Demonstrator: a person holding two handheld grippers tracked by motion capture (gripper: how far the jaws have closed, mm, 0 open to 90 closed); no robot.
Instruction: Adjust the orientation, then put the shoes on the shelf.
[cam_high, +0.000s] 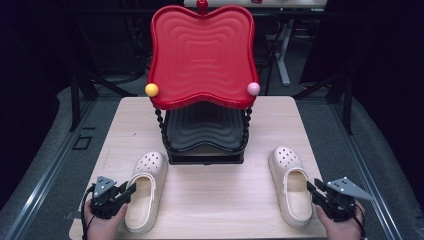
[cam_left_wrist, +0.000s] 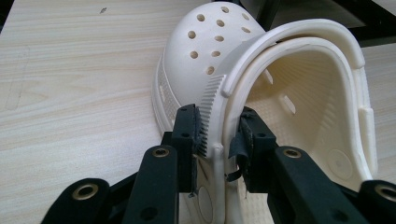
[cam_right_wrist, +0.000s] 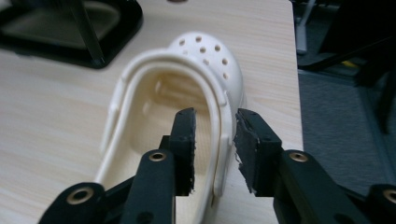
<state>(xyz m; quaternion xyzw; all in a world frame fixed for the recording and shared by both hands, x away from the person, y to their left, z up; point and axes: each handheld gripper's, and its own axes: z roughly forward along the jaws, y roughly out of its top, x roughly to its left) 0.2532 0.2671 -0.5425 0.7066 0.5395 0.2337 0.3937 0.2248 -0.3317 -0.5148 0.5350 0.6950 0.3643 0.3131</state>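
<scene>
Two cream foam clogs lie on the pale wood-grain surface (cam_high: 210, 195), toes pointing away from the person, one at each side of a two-tier rack.

Left clog (cam_high: 146, 189): its long axis runs front to back, with the heel end nearest the left gripper (cam_high: 120, 192). In the left gripper view the fingers (cam_left_wrist: 189, 135) stand on either side of the clog's side wall at the collar, one pad outside on the ribbed strap band, the other inside the opening. They appear clamped on that wall.

Right clog (cam_high: 290, 187): same lie, with the heel toward the right gripper (cam_high: 316, 190). In the right gripper view its fingers (cam_right_wrist: 184, 140) straddle the outer rim with clear gaps on both sides, so they stand apart and nothing is held. The clog rests flat on the surface.

Each hand is nearest its own clog; any coming move on the right clog turns on that rim lying between the parted pads.

Materials: the clogs are matt moulded foam with perforated toe caps, smooth and rounded. The rack (cam_high: 205, 150) carries a glossy red tray (cam_high: 202, 55) with rippled ridges and scalloped edges, a black tray below, twisted black posts, and yellow and pink ball finials.
</scene>
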